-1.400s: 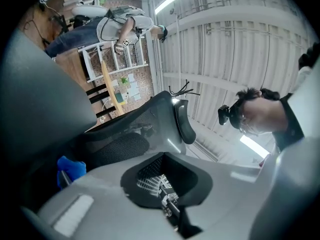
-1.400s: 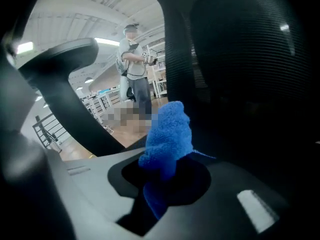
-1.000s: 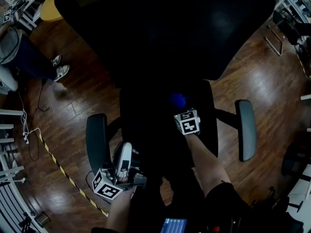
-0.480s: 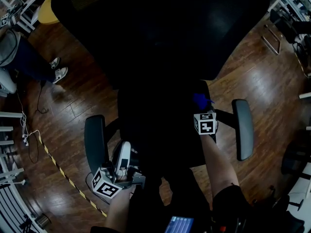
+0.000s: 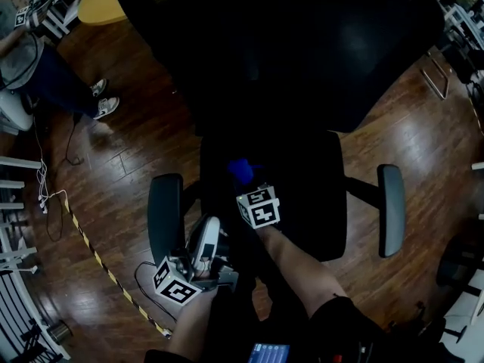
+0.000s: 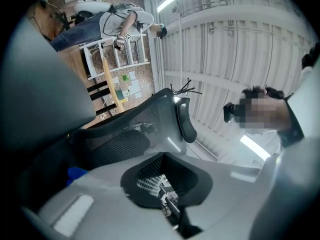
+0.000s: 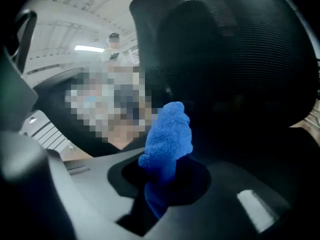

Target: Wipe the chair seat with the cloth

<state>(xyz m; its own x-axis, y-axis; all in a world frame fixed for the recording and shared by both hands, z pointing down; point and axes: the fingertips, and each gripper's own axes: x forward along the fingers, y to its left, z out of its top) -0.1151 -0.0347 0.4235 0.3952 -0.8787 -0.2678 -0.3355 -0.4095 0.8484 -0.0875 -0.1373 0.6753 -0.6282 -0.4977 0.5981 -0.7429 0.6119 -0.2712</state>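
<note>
Claws at work over a black office chair. My left claw [image 5: 206,242] sits nearest me, low beside the chair's left armrest [image 5: 165,216], its jaws closed together with nothing between them. Just ahead, my right claw [image 7: 159,196] is clamped on the blue cloth [image 7: 169,134], which bunches upward out of the jaws. From above, the cloth shows as a blue patch toward the left side of the chair seat [image 5: 306,195], just past the marker cube [image 5: 259,207] on that claw. Whether it presses on the seat or hangs just over it I cannot tell. My bare forearm [image 5: 295,259] reaches in across the seat's front edge. Behind the cloth rises the dark mesh backrest [image 5: 302,44], filling the top of the scene, and the right armrest [image 5: 391,210] stands well apart on the seat's far side. Brown wooden floor [image 5: 128,165] surrounds the chair, crossed at the left by a strip of yellow-and-black tape [image 5: 94,259] and a thin white cable [image 5: 39,195]. Farther off, at the upper left, a bystander's two sneakers [image 5: 102,97] rest on the boards near a yellow tabletop [image 5: 102,2].
</note>
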